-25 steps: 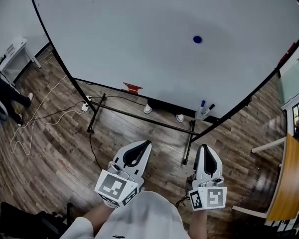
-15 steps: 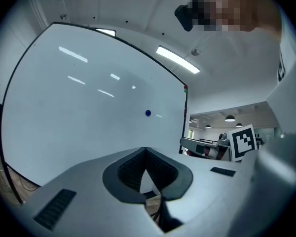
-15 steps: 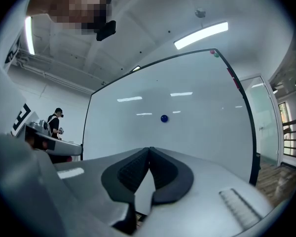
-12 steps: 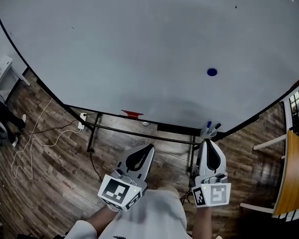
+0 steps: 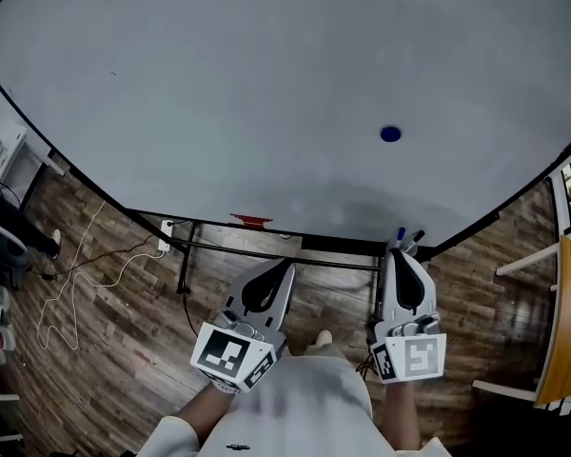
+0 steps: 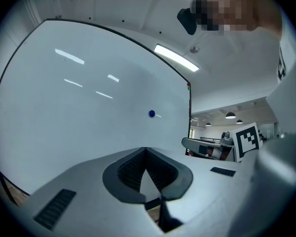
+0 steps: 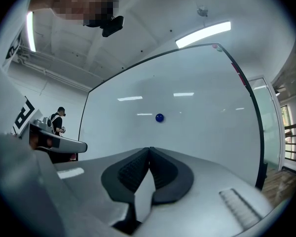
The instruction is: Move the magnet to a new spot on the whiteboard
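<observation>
Nearest, the left gripper [image 5: 286, 268] has its jaws pressed together on nothing, and the right gripper [image 5: 398, 254] does too. Beyond them stands the whiteboard [image 5: 219, 93], and the magnet [image 5: 390, 134], a small round dark-blue disc, clings to its lower right, well apart from both.

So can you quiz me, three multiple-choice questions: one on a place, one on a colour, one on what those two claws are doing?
1. Where is the magnet? A) in a box B) on the whiteboard, ahead of the right gripper C) on a plate
2. What colour is it? A) yellow B) white C) blue
3. The left gripper and the right one are: A) both shut, empty B) both wide open C) each clamped on a pen
1 B, a dot on the board; 2 C, blue in every view; 3 A, both gripper views show jaws meeting, nothing between.
</observation>
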The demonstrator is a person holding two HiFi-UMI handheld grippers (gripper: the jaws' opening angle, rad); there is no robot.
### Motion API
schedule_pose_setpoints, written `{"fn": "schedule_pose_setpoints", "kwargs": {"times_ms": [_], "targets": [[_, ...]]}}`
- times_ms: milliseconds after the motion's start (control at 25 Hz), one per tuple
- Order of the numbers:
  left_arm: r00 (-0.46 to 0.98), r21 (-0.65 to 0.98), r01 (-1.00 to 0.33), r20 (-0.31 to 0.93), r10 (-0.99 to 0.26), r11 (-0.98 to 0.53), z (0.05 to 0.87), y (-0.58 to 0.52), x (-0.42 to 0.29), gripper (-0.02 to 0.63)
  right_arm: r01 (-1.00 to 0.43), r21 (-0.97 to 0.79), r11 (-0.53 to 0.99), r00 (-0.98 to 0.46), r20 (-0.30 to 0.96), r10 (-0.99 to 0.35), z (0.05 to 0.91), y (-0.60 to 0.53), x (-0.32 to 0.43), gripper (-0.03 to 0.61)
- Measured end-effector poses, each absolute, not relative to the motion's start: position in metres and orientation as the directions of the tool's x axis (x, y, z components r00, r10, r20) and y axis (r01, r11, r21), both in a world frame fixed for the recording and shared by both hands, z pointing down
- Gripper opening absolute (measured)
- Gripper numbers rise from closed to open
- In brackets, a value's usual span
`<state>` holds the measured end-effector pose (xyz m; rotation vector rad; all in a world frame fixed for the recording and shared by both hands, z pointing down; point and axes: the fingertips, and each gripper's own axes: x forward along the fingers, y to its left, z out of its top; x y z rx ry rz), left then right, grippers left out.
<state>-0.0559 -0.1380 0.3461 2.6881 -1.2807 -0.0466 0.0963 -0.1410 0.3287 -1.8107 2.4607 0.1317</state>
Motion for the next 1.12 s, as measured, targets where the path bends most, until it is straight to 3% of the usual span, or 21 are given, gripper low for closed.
{"fn": "schedule_pose_setpoints", "kwargs": {"times_ms": [240,360,560,640,1120], "targets": [[0.639,0.15,-0.763,0.033,-0.768,-0.629,0.339,-0.142,-0.049,0.006,-0.949,0.041,0.313,-0.316,-0.135,-0.939,0.318,-0.148,0.092,-0.003],[0.639,0.147,-0.763,0.026,-0.769,-0.629,0.337,-0.145,-0.047,0.006,-0.942,0.063,0.33,-0.335,-0.129,-0.933,0.313,-0.152,0.086,0.035],[0.648,0.149,-0.754,0.007,-0.762,-0.64,0.328,-0.154,-0.044,0.006,-0.952,0.064,0.3,-0.307,-0.138,-0.942,0.301,-0.165,0.089,0.048],[0.652,0.151,-0.75,0.004,-0.758,-0.644,0.327,-0.157,-0.043,0.006,-0.951,0.075,0.299,-0.307,-0.136,-0.942,0.294,-0.171,0.086,0.103],[0.646,0.125,-0.756,-0.019,-0.763,-0.643,0.314,-0.168,-0.044,0.006,-0.967,0.11,0.232,-0.249,-0.181,-0.951,0.258,-0.217,0.084,0.152]]}}
